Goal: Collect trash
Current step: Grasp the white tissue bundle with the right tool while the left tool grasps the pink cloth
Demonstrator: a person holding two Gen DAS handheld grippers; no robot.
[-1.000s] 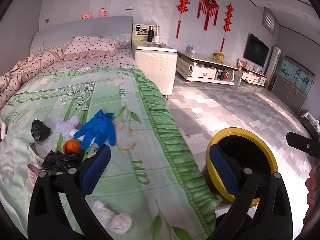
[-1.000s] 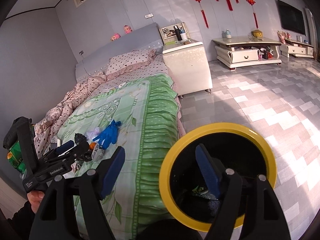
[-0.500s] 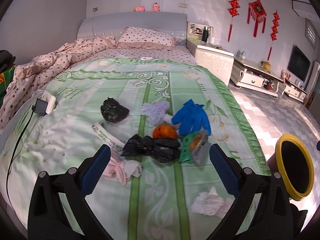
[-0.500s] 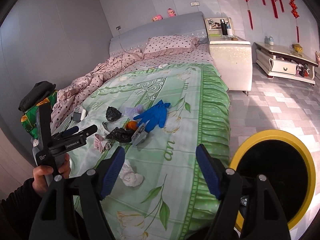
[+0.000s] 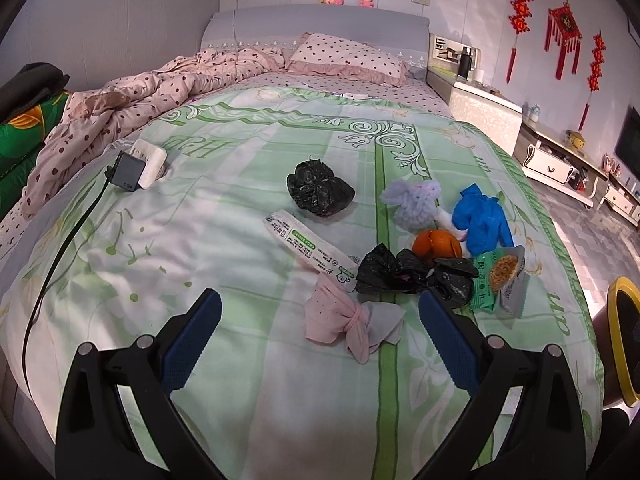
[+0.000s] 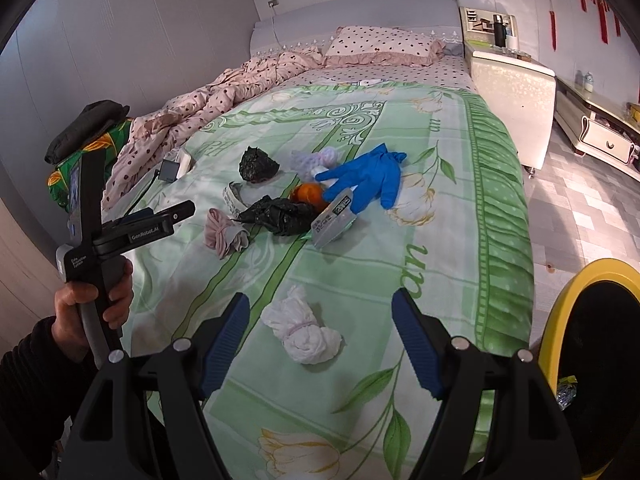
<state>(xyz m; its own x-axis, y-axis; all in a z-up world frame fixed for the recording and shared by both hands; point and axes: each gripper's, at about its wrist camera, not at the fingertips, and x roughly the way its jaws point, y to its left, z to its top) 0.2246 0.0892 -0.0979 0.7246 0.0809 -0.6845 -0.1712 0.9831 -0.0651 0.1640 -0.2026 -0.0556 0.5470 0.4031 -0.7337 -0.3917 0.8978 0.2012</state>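
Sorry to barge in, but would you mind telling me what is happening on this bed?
A person with tongs in each hand is collecting trash from the bed. Both the left tongs and the right tongs are open and hold nothing. The left ones point at a pink wad beside black bags; the right ones frame a white wad. A yellow-rimmed bin stands beside the bed.

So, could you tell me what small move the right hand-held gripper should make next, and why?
Probably ease the right hand-held gripper down onto the white knotted bag: its jaws are open and empty, that bag lies nearest between them, and the yellow-rimmed bin waits close by.
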